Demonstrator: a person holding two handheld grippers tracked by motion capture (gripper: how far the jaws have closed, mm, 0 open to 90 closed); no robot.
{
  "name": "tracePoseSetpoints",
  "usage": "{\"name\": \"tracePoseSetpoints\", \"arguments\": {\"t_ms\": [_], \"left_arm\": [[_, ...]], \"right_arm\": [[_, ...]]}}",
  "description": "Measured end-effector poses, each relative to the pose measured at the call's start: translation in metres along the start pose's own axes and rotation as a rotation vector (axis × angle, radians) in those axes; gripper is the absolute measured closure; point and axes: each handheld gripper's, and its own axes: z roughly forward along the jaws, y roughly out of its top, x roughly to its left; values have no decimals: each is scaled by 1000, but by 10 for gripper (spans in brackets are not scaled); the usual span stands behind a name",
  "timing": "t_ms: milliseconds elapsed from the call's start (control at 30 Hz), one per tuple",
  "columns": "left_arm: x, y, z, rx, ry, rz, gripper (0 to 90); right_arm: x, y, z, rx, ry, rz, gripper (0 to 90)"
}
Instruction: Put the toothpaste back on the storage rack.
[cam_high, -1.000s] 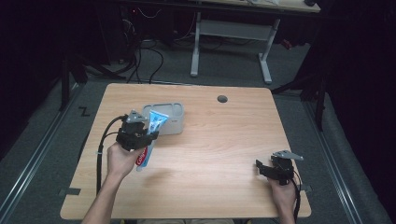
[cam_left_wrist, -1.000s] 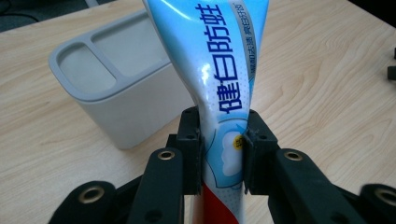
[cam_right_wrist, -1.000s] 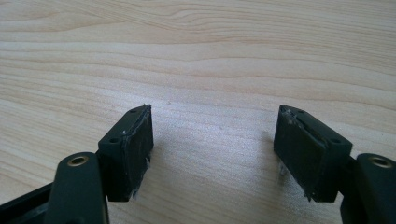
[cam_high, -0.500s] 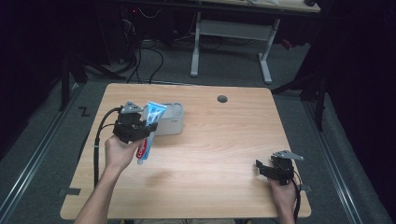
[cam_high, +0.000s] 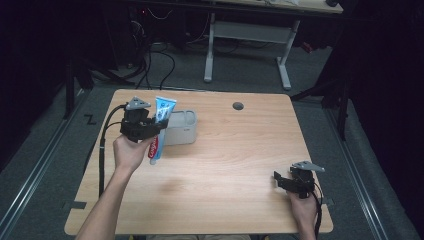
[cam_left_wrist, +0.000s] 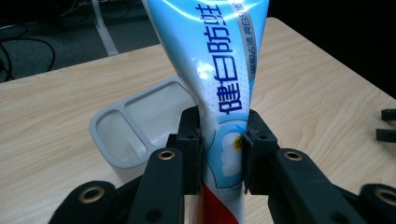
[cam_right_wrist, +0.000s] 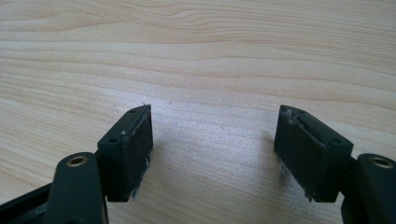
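Left tongs (cam_left_wrist: 223, 154) are clamping a toothpaste tube (cam_left_wrist: 219, 70) upright — beside the empty two-compartment grey tray (cam_left_wrist: 135, 123). Right tongs (cam_right_wrist: 212, 149) are gaping over the bench (cam_right_wrist: 210, 56).

- we see the table (cam_high: 220, 165) as pale wood-grain board, matt and smooth, its grain lines plain in the right gripper view (cam_right_wrist: 196, 60).
- the toothpaste tube (cam_left_wrist: 219, 70) looks like glossy printed plastic film, blue, white and red, catching bright highlights near its top.
- the grey tray (cam_left_wrist: 135, 121) reads as moulded plastic with a soft satin finish and 2 smooth compartments.
- the left gripper (cam_left_wrist: 223, 154) has matt black plastic jaws with brass-coloured eyelets.
- the right gripper (cam_right_wrist: 212, 149) shows the same matt black; its inner pads look rubbery, with rough, frayed edges.
- we read the floor (cam_high: 45, 165) as dull grey, carpet-like.
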Motion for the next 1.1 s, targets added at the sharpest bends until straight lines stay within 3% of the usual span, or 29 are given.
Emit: {"name": "tracePoseSetpoints", "arguments": {"t_ms": [333,1000,1100], "left_arm": [[7,16,4,-13,10,2,729],[19,44,13,-102,-8,-36,731],[22,49,15,-103,16,-42,732]], "right_arm": [[1,0,0,2,-3,-3,282],[2,0,0,6,-15,-13,288],[2,0,0,4,-13,-6,286]]}}
